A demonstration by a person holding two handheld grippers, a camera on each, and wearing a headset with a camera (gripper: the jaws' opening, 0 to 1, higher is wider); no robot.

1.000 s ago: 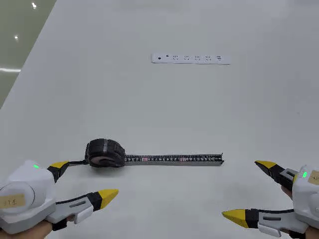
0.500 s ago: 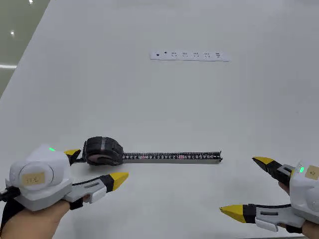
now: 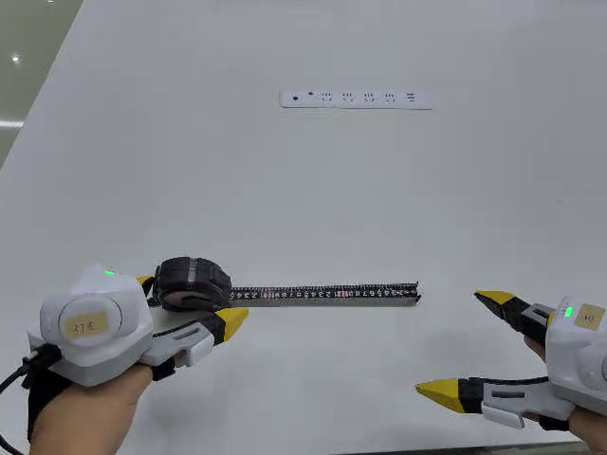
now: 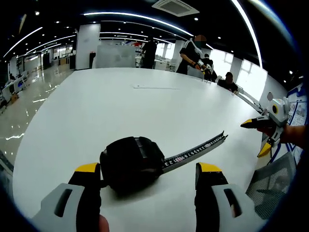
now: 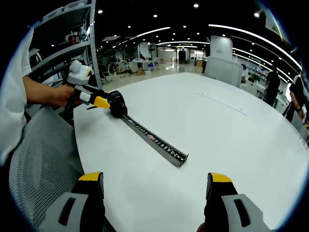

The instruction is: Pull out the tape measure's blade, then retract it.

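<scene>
A black tape measure case (image 3: 193, 283) lies on the white table, with its dark blade (image 3: 322, 295) pulled out to the right and ending in a hook (image 3: 415, 292). My left gripper (image 3: 190, 300) is open, its yellow-tipped jaws on either side of the case (image 4: 131, 163) without closing on it. The blade (image 4: 195, 151) runs away to the right in the left gripper view. My right gripper (image 3: 469, 346) is open near the table's front right, a little short of the blade's end (image 5: 179, 158). The case (image 5: 117, 105) and the left gripper (image 5: 91, 99) also appear in the right gripper view.
A white power strip (image 3: 356, 99) lies flat at the far middle of the table. The table's front edge runs just below both grippers. A mesh chair back (image 5: 38, 164) stands off the table's edge. People stand far behind the table (image 4: 193, 50).
My left gripper has moved forward and right, so its jaws now flank the tape measure case. The right gripper has barely shifted. The blade lies as before.
</scene>
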